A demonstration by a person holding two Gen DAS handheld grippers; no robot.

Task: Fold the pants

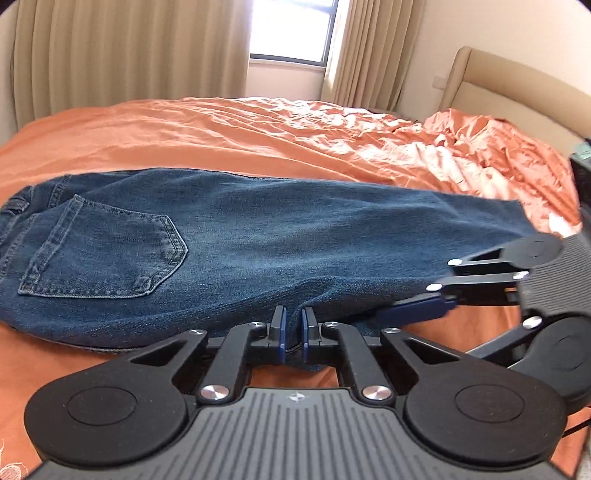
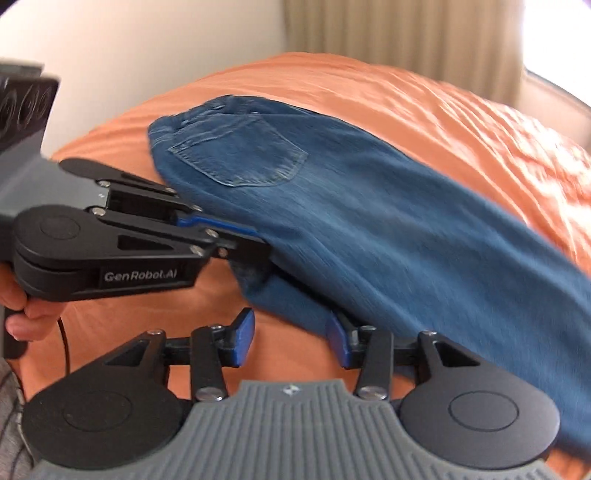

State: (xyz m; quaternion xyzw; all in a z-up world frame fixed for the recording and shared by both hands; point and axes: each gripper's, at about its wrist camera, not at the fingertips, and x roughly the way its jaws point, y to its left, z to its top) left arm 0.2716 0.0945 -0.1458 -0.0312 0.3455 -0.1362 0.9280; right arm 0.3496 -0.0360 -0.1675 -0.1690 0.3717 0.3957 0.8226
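Blue jeans lie folded lengthwise on the orange bed, waistband and back pocket at the left, legs running right. My left gripper is shut on the near edge of the jeans at the crotch seam. In the right wrist view the jeans run from upper left to lower right. My right gripper is open, its right pad under the jeans' edge, its left pad over bare sheet. The right gripper also shows in the left wrist view, at the jeans' near edge. The left gripper shows in the right wrist view, clamped on denim.
The orange bedsheet is wrinkled, with bunched bedding toward the beige headboard at the right. Curtains and a window stand behind the bed. A hand holds the left gripper's handle.
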